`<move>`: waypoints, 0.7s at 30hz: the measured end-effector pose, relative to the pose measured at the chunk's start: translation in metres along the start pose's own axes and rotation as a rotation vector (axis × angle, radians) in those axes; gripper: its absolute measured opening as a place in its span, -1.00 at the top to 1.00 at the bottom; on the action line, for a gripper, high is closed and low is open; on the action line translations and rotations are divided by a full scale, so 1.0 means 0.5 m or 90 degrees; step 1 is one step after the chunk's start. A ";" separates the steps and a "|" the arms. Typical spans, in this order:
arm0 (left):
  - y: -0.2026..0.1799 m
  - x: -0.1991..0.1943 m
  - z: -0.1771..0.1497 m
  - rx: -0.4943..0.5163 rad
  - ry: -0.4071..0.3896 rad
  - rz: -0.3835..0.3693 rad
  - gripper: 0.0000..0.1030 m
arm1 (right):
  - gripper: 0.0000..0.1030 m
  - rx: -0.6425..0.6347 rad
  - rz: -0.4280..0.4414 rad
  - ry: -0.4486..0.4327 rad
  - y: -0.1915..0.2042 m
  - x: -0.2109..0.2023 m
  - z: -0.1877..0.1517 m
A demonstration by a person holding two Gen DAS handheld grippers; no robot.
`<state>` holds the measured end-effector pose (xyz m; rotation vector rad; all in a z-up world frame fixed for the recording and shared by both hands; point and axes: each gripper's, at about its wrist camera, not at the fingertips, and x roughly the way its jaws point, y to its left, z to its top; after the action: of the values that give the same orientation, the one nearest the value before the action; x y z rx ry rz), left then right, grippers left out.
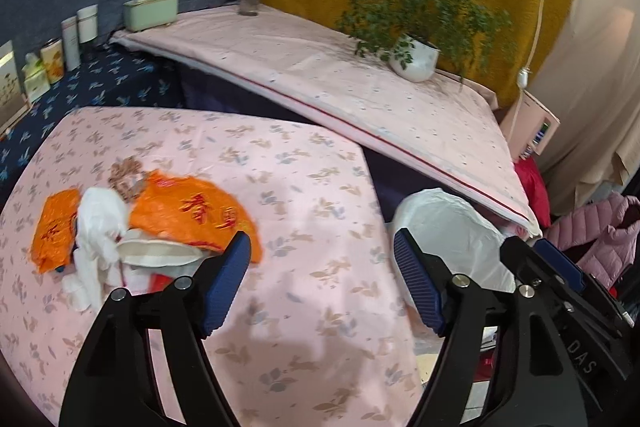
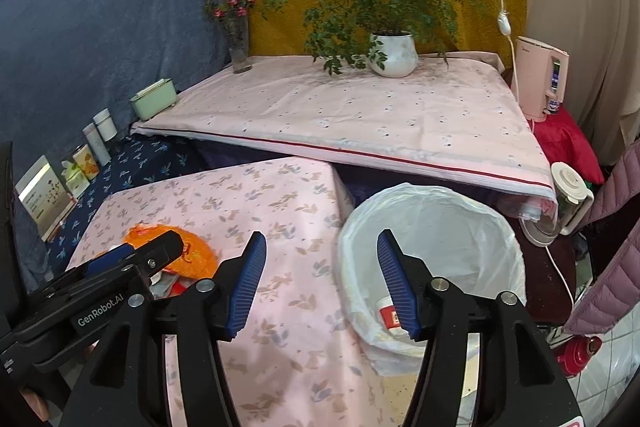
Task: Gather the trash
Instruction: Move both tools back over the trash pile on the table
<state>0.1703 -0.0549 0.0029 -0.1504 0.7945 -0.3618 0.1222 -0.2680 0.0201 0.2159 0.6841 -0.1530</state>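
Far left, against blue drapery: a row of white and printed cartons and canisters point(image 2: 86, 163) on a dark blue leaf-print cloth point(image 1: 100, 83), then a pale green rectangular box point(image 1: 151, 11) and a clear glass vase of pink flowers point(image 2: 239, 39) on the upper shelf.

Centre left, on the pink floral-clothed desk point(image 1: 288, 163): a heap of trash, namely crumpled orange plastic wrappers with red lettering point(image 1: 188, 215), white crumpled tissue point(image 1: 100, 227), a brownish scrap and a flattened white paper bowl point(image 1: 160, 253), all touching one another.

Just right of the heap: left tool point(image 1: 322, 263), blue ribbed pads apart and empty, hovering over bare cloth. Seen from the right wrist, partly covering the heap.

Centre: right tool point(image 2: 322, 269), pads likewise apart and empty, straddling the desk edge and the rim of the bin.

Right of the desk, lower down: round bin lined with a white plastic bag point(image 2: 436, 219), mouth unobstructed, a white-and-red scrap point(image 2: 390, 311) inside at the bottom.

Behind: raised shelf under a pale pink dotted cloth point(image 2: 360, 115), overhanging the bin's far side, carrying a leafy green plant in a white ceramic pot point(image 2: 394, 55).

Far right: a pink water dispenser point(image 2: 542, 79), a white cord, a red cushion point(image 2: 564, 143), a white lidded appliance point(image 2: 568, 195), a mauve quilted jacket point(image 1: 600, 239).
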 end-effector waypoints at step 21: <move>0.338 0.022 -0.116 -0.164 0.062 0.133 -0.36 | -0.10 -0.050 0.085 0.098 0.208 0.088 -0.103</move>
<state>0.1798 0.0982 -0.0897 -0.2903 0.9429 -0.0685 0.1466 -0.1577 -0.0315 0.1981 0.8253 0.0187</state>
